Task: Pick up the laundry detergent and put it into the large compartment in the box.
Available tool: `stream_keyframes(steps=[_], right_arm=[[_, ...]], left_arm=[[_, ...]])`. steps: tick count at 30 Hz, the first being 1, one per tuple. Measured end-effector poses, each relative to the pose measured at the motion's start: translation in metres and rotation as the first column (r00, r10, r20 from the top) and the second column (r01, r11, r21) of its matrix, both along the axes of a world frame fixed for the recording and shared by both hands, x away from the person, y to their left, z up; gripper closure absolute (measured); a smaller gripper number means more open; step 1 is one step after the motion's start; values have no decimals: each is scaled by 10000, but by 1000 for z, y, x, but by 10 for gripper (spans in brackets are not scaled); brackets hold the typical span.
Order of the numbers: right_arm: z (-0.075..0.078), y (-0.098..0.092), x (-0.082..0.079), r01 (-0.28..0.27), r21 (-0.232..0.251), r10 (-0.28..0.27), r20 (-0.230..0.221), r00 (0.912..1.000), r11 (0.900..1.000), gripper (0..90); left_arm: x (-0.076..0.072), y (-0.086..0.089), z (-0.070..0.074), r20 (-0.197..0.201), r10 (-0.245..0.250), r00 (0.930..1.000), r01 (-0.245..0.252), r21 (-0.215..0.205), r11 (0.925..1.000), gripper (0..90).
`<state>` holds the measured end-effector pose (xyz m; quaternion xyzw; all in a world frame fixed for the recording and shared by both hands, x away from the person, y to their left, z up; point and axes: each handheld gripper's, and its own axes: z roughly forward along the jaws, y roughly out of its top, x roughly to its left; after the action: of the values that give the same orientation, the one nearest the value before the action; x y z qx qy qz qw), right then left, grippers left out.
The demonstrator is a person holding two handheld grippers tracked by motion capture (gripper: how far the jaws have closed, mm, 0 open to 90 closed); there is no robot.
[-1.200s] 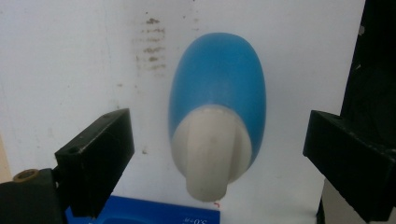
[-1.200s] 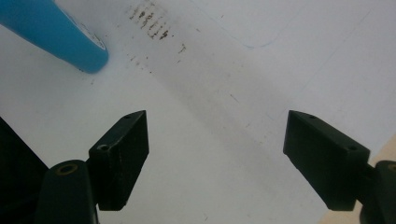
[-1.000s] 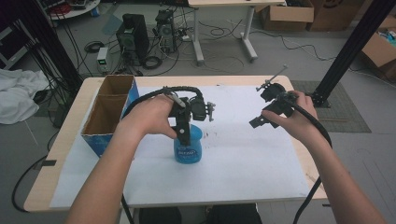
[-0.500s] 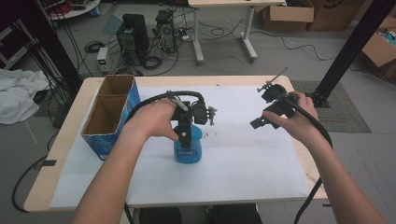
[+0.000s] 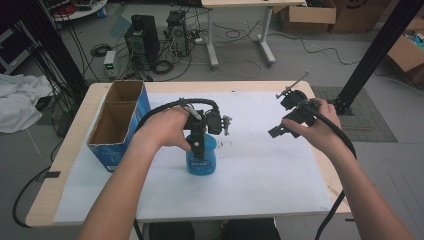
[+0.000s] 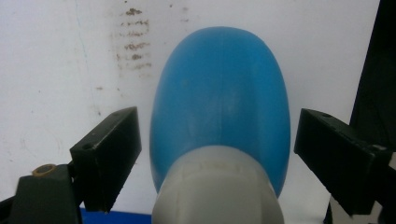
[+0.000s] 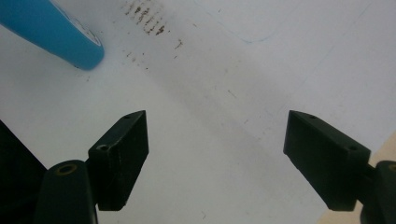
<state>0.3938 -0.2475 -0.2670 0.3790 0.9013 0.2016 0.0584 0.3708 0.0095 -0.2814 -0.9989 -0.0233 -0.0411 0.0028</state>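
Since the earlier frame the left gripper [image 5: 200, 145] has sunk a bit over the blue bottle [image 5: 201, 159], jaws just been closing w/ bottle between them, small gaps each side, not pressing yet. Bottle stands upright mid-table on the white sheet [image 5: 260, 170], nearer the front edge, right of the cardboard box [image 5: 119, 125]. Right gripper [image 5: 276, 131] hovers near the right edge, jaws wide apart, nothing in them.
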Motion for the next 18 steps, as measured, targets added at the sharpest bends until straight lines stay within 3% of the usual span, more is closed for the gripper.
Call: stream_keyframes(steps=[18], right_arm=[[-2, -1, 0, -10, -4, 10, -28, 10000, 10000, 222]], left_arm=[[0, 1, 2, -256, -152, 9996, 149, -127, 9998, 201]])
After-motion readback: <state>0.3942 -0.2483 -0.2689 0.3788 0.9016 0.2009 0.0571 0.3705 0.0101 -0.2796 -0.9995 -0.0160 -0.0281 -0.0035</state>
